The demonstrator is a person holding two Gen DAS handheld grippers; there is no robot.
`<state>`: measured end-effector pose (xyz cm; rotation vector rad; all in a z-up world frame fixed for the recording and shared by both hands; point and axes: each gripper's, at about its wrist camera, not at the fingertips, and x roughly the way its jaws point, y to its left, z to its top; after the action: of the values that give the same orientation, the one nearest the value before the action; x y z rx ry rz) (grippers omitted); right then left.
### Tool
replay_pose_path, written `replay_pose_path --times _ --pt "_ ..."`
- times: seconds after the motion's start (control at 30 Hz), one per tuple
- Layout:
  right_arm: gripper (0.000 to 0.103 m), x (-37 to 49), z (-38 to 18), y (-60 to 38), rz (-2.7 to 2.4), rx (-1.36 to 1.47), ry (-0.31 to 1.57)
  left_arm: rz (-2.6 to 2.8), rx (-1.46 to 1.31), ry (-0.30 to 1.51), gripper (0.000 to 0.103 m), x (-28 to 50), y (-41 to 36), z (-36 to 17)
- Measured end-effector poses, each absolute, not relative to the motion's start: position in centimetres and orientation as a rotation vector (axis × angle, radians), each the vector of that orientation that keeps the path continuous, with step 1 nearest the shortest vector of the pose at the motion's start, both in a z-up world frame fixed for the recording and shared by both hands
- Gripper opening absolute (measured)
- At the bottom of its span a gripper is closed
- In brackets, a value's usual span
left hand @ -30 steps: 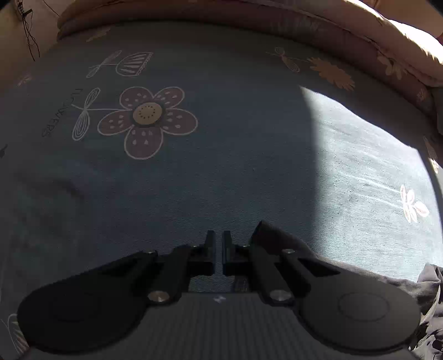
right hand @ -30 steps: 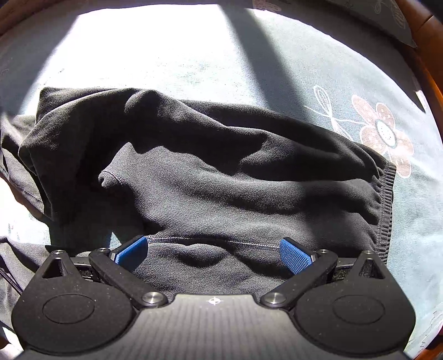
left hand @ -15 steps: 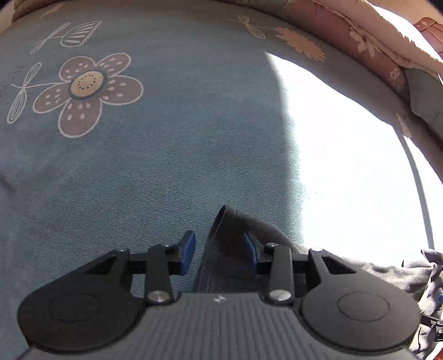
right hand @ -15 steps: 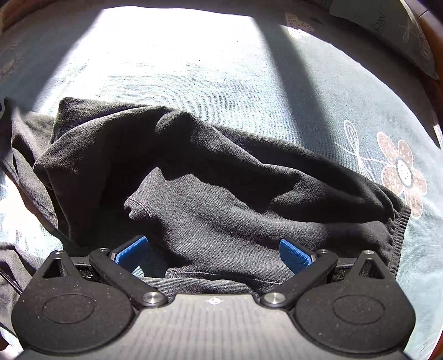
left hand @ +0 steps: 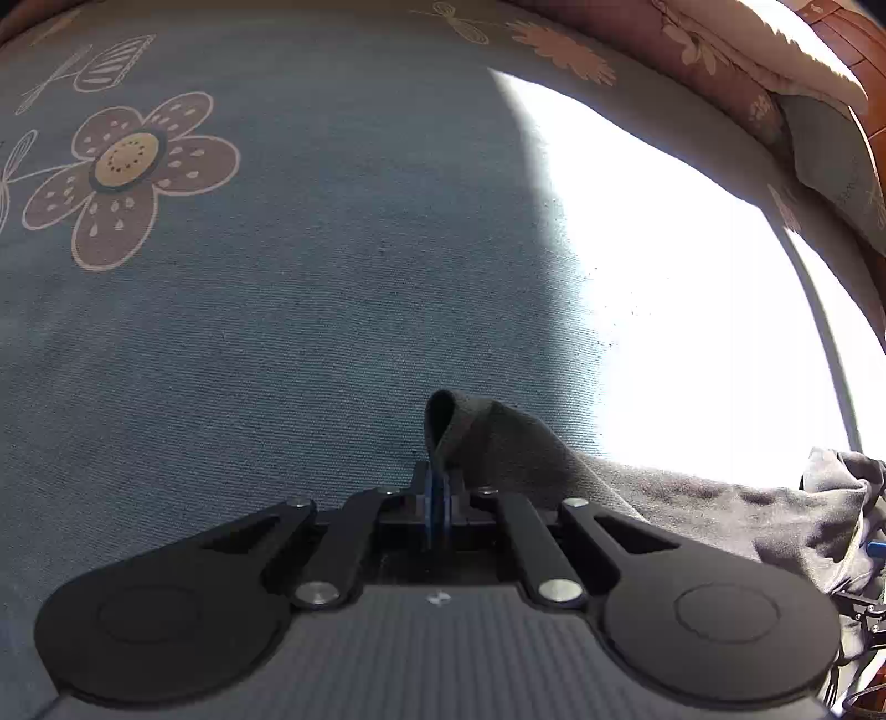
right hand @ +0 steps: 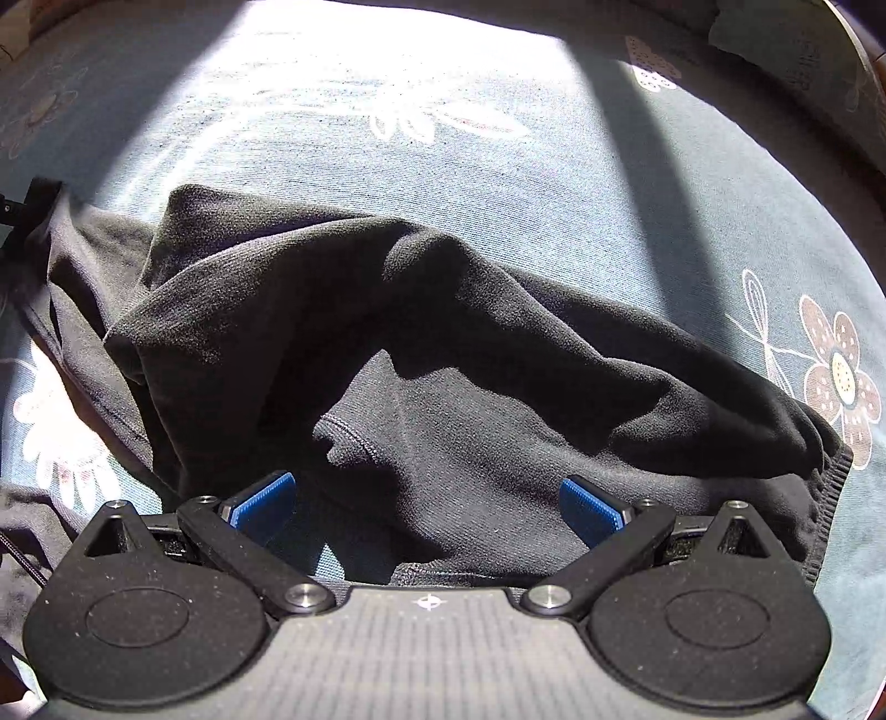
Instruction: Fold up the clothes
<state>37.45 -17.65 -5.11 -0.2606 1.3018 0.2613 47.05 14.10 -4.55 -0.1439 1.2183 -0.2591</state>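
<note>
A black garment (right hand: 443, 354) lies crumpled on a blue-grey flowered bedsheet (right hand: 387, 122), with a ribbed hem at its right end. My right gripper (right hand: 426, 498) is open, its blue pads (right hand: 266, 498) spread over the near part of the garment, holding nothing. In the left wrist view my left gripper (left hand: 440, 493) is shut on a folded corner of the same garment (left hand: 498, 437), which trails off to the right over the sheet.
The bedsheet (left hand: 277, 304) has a brown flower print (left hand: 122, 166) at the left and a bright sunlit patch (left hand: 692, 277) at the right. A pink flowered quilt (left hand: 692, 33) and a pillow (left hand: 830, 149) lie along the far edge.
My left gripper opened around the garment corner, then closed on it. My right gripper stayed open and drew back a little over the garment.
</note>
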Motion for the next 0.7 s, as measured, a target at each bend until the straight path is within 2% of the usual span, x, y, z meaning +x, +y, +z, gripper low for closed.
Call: replay_pose_path --times 0.23,0.3,0.5,0.57,0.63,0.7 --pt "0.103 38.1 -5.3 -17.6 0.248 -0.268 1.306 -0.124 -0.148 1.020 0.001 48.3 18.2 3.4" --pt "0.103 38.3 -5.2 -17.4 0.252 -0.267 1.302 -0.095 -0.139 1.007 0.002 49.6 19.8 4.1" --pt "0.103 38.6 -5.1 -16.5 0.279 -0.276 1.296 0.087 -0.105 1.017 0.004 50.9 22.4 3.2" --pt "0.103 38.4 -5.1 -16.3 0.301 -0.274 1.294 0.099 -0.132 1.027 0.009 50.6 22.6 2.5" --pt "0.103 38.2 -5.0 -16.0 0.333 -0.272 1.291 0.066 -0.167 1.063 0.018 49.9 22.0 1.6" --pt "0.103 38.1 -4.9 -15.5 0.374 -0.273 1.286 0.011 -0.208 1.124 0.022 48.6 20.5 0.4"
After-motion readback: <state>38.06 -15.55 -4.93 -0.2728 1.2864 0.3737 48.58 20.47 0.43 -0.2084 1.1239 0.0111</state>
